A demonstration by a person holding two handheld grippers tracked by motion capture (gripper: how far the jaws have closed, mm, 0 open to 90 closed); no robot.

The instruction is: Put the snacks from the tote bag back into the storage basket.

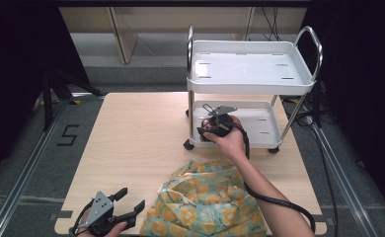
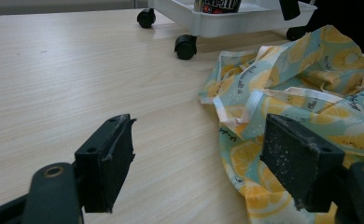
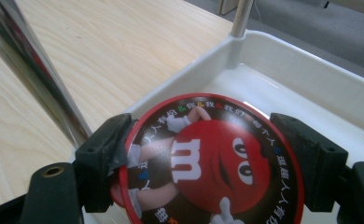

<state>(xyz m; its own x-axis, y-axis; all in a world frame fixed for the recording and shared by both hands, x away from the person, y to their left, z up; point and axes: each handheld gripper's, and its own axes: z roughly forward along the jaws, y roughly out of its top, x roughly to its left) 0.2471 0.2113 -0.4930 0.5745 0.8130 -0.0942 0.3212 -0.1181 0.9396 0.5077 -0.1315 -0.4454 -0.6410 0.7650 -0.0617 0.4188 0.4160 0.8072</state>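
Glossy printed tin lid [image 3: 208,163], white plastic cart [image 1: 250,74], matt wood table [image 1: 136,143].

Tin [image 3: 208,163]: lid face cut off at the bottom edge in the right gripper view; sides hidden below the lid and behind the right gripper [image 3: 203,161] jaws. In the high view the tin [image 1: 208,123] is mostly covered by that gripper [image 1: 211,127] and the hand; print too small to read. In the left gripper view, beyond the left gripper [image 2: 199,168], the tin [image 2: 216,4] is cut by the top edge. Bag [image 2: 306,98] runs off the right and bottom edges, partly behind the right-hand jaw. Cart [image 2: 227,18]: just its lower tray and wheels.
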